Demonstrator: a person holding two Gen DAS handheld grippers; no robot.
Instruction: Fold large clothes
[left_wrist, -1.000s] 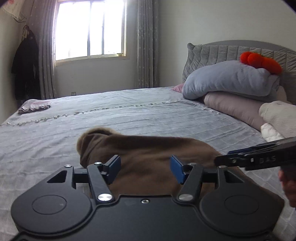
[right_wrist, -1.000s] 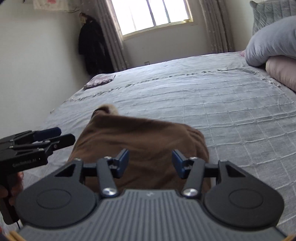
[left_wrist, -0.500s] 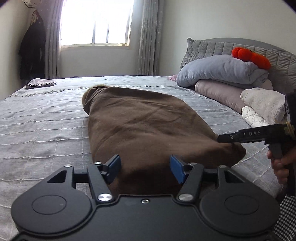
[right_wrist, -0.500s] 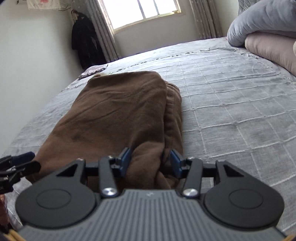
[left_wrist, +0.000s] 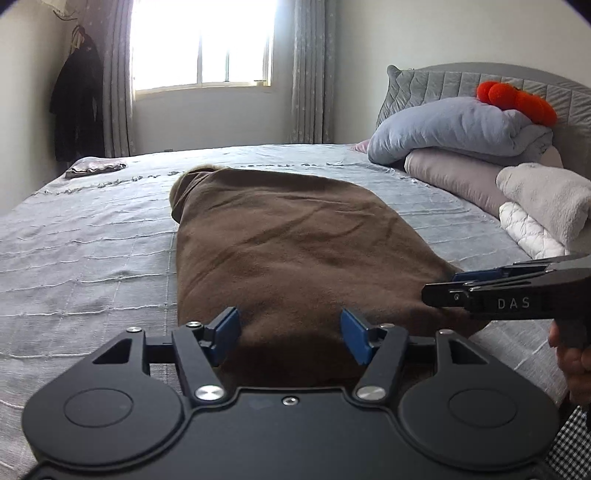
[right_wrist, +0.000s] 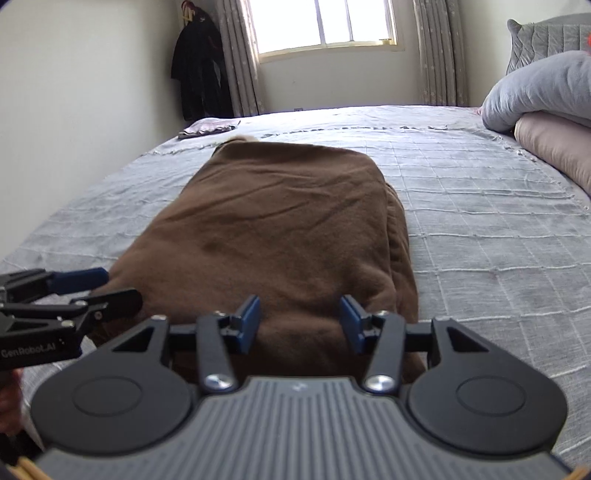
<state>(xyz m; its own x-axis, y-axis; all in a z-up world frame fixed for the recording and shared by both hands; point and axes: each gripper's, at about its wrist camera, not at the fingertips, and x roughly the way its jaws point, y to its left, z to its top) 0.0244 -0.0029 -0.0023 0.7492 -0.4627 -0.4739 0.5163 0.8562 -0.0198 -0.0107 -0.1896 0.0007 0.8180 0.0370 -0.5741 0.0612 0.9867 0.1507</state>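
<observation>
A brown garment (left_wrist: 288, 251) lies folded into a long strip on the grey bedspread (left_wrist: 74, 251), stretching away from me; it also shows in the right wrist view (right_wrist: 280, 229). My left gripper (left_wrist: 290, 338) is open and empty over the garment's near end. My right gripper (right_wrist: 299, 323) is open and empty over the same near end, at its right side. Each gripper shows in the other's view: the right one (left_wrist: 458, 286) at the garment's right corner, the left one (right_wrist: 107, 286) at its left corner.
Pillows and a folded blue-grey blanket (left_wrist: 454, 129) with an orange plush toy (left_wrist: 517, 99) pile at the headboard on the right. White folded bedding (left_wrist: 543, 206) lies nearer. A small folded cloth (left_wrist: 94, 168) sits at the far left bed edge. Wall, window, hanging dark coat behind.
A second ago both grippers were higher and tilted up over the garment. They have come down to its near end; the right gripper's jaws were around a fold, and now stand wider.
</observation>
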